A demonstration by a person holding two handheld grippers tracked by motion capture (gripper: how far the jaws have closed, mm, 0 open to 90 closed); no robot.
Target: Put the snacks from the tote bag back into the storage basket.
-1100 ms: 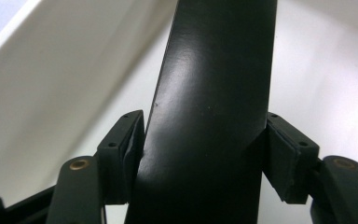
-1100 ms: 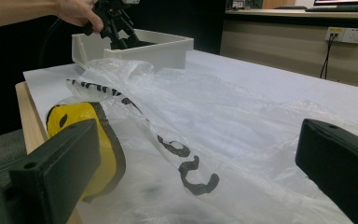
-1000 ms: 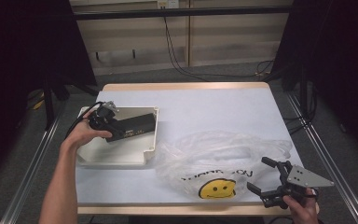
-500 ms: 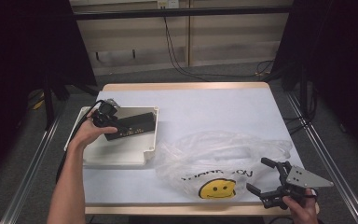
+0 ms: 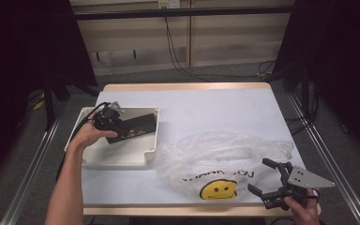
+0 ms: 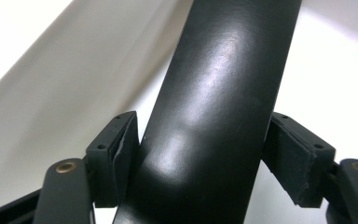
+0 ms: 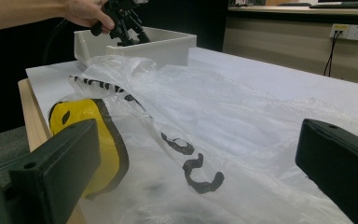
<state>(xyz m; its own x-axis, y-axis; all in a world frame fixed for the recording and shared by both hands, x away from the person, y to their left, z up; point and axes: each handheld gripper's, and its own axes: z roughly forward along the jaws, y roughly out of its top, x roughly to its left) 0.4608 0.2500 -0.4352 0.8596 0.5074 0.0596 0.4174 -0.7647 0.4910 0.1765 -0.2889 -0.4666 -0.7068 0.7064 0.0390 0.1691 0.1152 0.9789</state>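
Black bar point(image 6: 214, 112) between left gripper point(image 6: 205, 154) fingers point(image 6: 121, 149).

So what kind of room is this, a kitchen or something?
More likely a lab or test room. A white table stands between black curtains, cables hang from a wall socket, and a hand-held gripper waits by a plastic bag.

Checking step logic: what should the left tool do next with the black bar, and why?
Probably lift it. The left tool has just been closing, and its pads now meet both edges of the black bar, which lies in the white tray.
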